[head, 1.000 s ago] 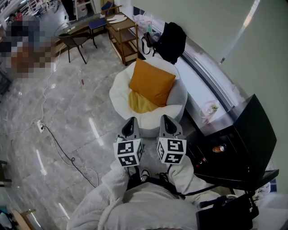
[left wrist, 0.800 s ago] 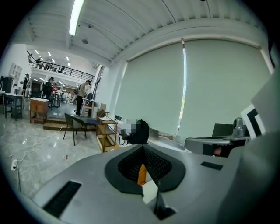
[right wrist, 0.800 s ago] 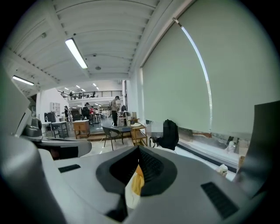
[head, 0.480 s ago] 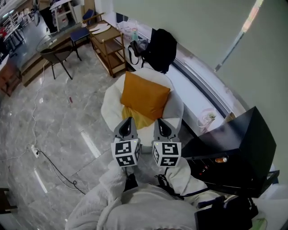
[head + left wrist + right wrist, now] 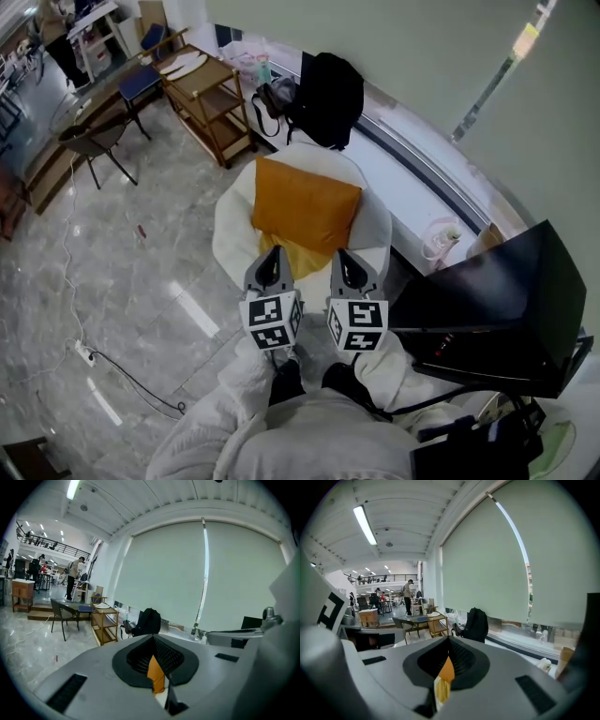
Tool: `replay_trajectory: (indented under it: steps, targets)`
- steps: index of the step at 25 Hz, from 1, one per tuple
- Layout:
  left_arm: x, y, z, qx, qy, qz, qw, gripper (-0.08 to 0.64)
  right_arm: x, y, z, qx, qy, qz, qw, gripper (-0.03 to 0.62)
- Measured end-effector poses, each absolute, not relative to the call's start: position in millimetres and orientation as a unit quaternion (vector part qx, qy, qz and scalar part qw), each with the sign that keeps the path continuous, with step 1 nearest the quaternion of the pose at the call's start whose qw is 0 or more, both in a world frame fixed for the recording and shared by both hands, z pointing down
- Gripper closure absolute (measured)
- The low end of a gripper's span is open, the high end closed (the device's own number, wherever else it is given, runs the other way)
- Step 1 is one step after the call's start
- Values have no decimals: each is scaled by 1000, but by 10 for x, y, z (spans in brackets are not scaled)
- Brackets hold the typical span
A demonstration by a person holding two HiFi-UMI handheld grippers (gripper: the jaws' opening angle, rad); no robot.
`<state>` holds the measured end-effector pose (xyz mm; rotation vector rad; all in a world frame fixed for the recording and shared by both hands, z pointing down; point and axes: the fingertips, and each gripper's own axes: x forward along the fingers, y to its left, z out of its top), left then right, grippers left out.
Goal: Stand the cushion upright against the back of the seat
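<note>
The left gripper [image 5: 272,259] and right gripper [image 5: 345,259] were held side by side, each with jaws together and holding nothing. Just ahead of their tips, an orange cushion [image 5: 305,204] stood upright against the back of a round white seat [image 5: 228,234]. A black backpack [image 5: 328,98] stood beyond.

I see the orange square cushion [image 5: 305,204] upright, leaning on the back of the round white seat [image 5: 228,234]. Its lower edge sits on a yellow pad [image 5: 292,253].

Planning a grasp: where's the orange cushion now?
In the head view's centre, the orange cushion rests on the white chair, overlapping a yellow cushion, black backpack behind.
</note>
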<state>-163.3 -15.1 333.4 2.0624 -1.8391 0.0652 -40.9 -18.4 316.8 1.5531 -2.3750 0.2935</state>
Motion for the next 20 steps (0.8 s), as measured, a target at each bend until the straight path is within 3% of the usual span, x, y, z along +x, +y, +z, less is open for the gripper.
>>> replay_trajectory:
  steps: [20]
  targets:
    - [-1329,-648,3968,727,-639,75,240,561,104,-802,3730,573,-787,161,162,531]
